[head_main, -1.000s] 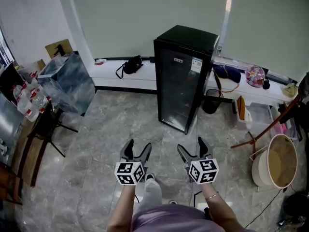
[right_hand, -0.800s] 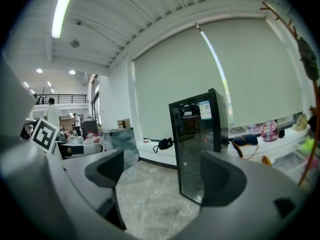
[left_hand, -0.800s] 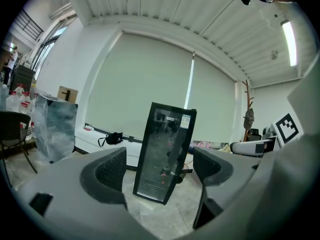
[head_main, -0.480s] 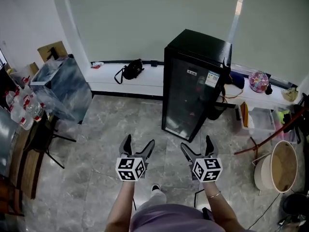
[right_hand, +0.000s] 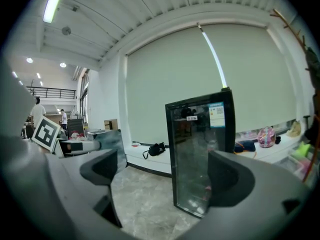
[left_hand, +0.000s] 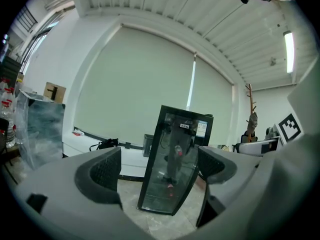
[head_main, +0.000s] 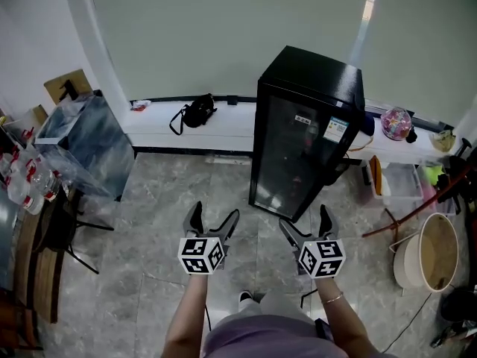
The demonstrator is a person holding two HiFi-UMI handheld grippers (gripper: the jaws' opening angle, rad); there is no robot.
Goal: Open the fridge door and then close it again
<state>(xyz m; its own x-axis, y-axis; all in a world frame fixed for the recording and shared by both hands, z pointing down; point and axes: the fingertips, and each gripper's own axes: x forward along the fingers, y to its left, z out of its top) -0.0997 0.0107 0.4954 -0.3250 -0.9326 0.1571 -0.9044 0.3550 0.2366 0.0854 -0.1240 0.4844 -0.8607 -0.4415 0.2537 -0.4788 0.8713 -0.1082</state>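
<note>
Fridge [head_main: 305,133] stands upright on the floor [head_main: 171,192] against the white ledge [head_main: 160,121], glass door shut. It sits nearer the person than a second ago. Left hand-held gripper [head_main: 215,215] and right hand-held gripper [head_main: 304,221] have both just been opening. Their jaws are spread wide, nothing is between them, and both stop short of the door. Bare floor separates grippers and fridge. Bottles [left_hand: 177,151] show behind the glass. A tub [head_main: 427,252] stands well apart at the right.
</note>
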